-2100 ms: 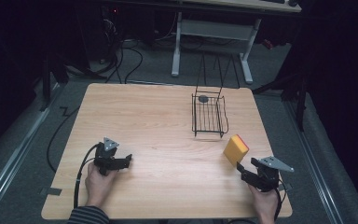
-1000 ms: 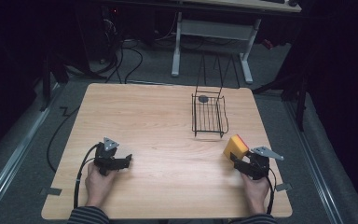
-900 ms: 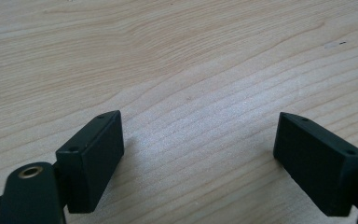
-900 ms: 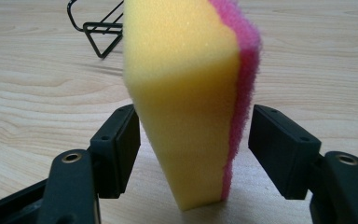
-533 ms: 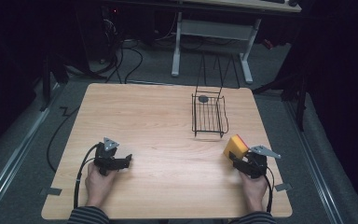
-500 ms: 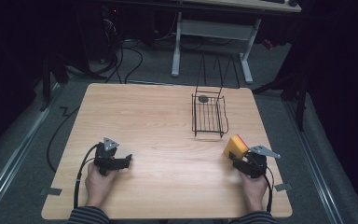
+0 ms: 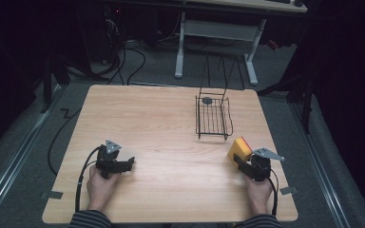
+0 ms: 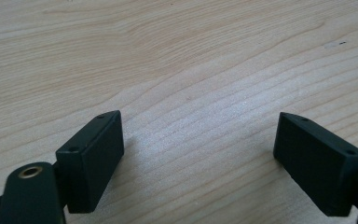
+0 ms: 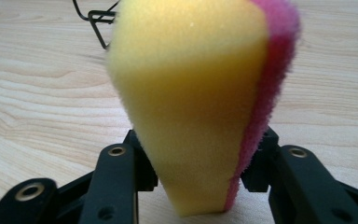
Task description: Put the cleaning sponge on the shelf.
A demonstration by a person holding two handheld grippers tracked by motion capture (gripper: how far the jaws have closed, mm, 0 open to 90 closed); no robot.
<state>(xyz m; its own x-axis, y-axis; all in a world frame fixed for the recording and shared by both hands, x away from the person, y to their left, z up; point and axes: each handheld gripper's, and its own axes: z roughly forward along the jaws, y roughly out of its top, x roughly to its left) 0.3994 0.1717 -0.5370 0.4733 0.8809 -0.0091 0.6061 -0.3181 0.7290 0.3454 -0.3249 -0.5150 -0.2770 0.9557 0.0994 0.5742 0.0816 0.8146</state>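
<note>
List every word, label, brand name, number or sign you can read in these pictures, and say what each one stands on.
None: no readable text shows on anything here.
The sponge squeezed in the right gripper is plain yellow foam with a pink layer, no print.
The wire basket, the wooden table and the left gripper carry no lettering that can be seen.
The dark round thing in the basket is too small to tell.
</note>
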